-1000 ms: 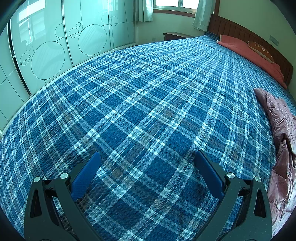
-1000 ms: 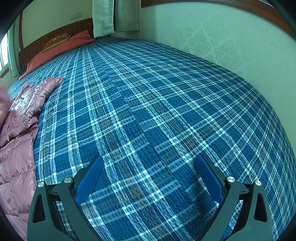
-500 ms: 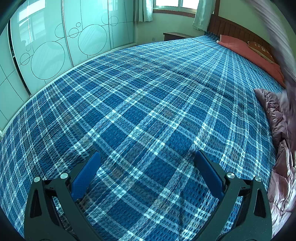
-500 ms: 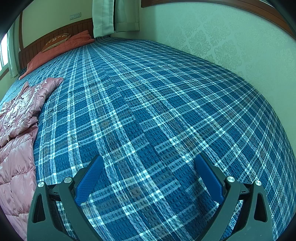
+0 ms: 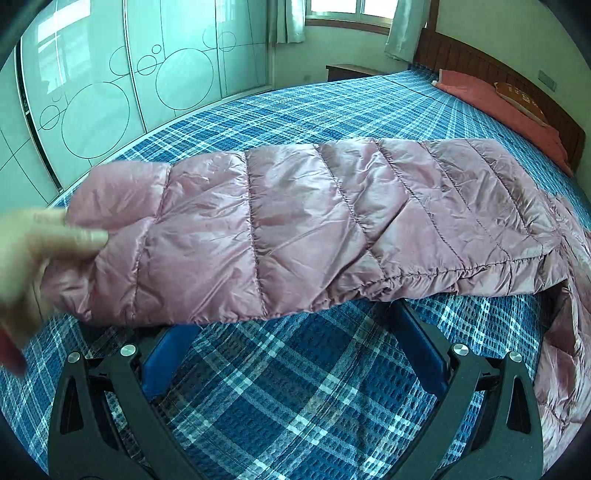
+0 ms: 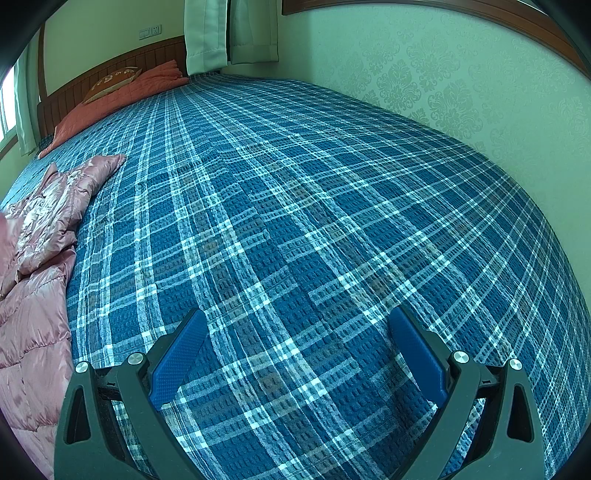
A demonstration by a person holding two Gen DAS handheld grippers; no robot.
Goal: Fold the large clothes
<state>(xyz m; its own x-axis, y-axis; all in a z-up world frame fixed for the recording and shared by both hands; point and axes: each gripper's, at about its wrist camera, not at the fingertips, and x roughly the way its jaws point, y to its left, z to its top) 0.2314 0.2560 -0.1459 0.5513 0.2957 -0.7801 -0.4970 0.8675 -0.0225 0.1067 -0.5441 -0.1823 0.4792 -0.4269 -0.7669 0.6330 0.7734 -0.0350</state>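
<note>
In the left wrist view, the left claw [image 5: 295,354] stands wide open and holds nothing; its blue fingers [image 5: 166,362] rest low over the blue plaid bedspread [image 5: 295,406]. A sleeve of the pink quilted jacket [image 5: 295,225] stretches sideways just beyond the fingertips and hides their ends, so I cannot tell if it touches them. A bare hand [image 5: 33,251], blurred, grips the sleeve's cuff end at the left. The rest of the jacket falls away to the right of the sleeve. Beyond the sleeve lie a red pillow [image 5: 498,107] against the wooden headboard [image 5: 480,62], and frosted wardrobe doors [image 5: 129,74] with circle patterns to the left.

In the right wrist view, the right claw [image 6: 295,354] is also spread wide, empty, over bare bedspread [image 6: 314,221]. The jacket [image 6: 37,258] lies crumpled well left of the claw. A patterned wall [image 6: 443,81] runs along the bed's right side, with a curtain [image 6: 221,29] at the far corner.
</note>
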